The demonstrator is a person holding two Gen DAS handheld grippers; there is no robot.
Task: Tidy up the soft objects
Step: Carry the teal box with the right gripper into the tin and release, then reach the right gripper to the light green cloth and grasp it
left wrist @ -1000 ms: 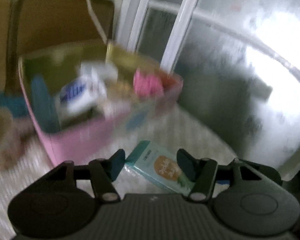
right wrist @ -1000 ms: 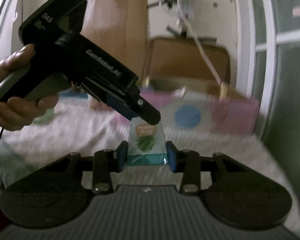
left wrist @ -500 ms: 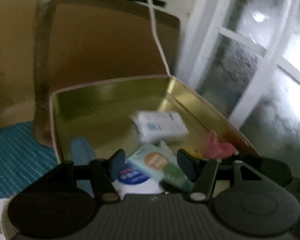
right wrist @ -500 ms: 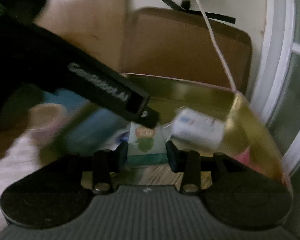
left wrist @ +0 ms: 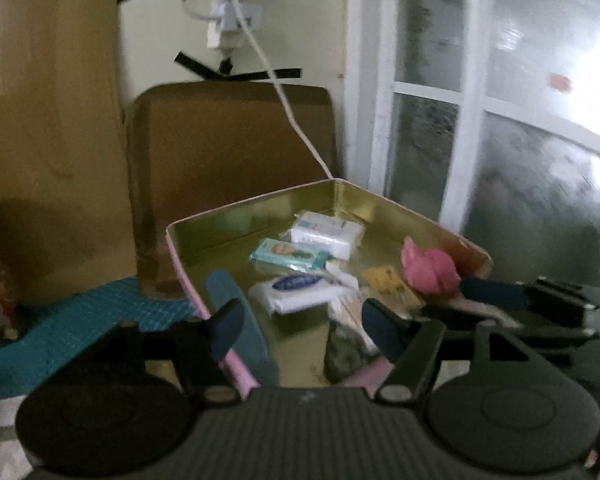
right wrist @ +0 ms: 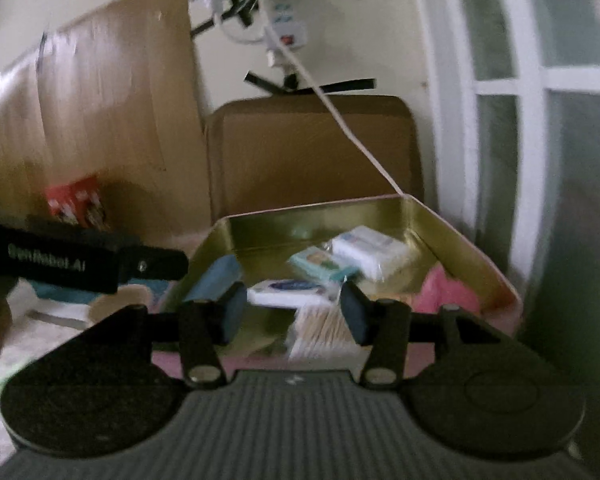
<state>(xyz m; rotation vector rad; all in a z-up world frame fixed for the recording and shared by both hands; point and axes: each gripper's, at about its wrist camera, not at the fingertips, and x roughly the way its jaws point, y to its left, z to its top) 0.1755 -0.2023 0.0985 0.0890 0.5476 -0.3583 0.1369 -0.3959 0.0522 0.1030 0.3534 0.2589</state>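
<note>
A pink tin with a gold inside [left wrist: 384,204] [right wrist: 260,232] holds several soft packs. The teal wipes pack [left wrist: 288,254] [right wrist: 322,264] lies inside it beside a white tissue pack [left wrist: 326,232] [right wrist: 370,250], a blue-labelled white pack [left wrist: 296,290] [right wrist: 286,292], a pink cloth [left wrist: 428,268] [right wrist: 446,292] and a blue pad [left wrist: 230,300] [right wrist: 214,280]. My left gripper [left wrist: 300,330] is open and empty above the tin's near rim. My right gripper [right wrist: 294,312] is open and empty over the tin; it also shows in the left wrist view [left wrist: 520,300].
A brown cardboard panel [left wrist: 232,152] stands behind the tin, with a white cable [left wrist: 284,92] hanging down to it. A frosted window [left wrist: 520,140] is at the right. A teal mat [left wrist: 72,332] lies at the left. Cotton swabs [right wrist: 320,328] lie near the tin's front.
My right gripper carried the teal wipes pack over the tin and opened; the pack now lies inside. Both grippers have pulled back a little from the tin.
</note>
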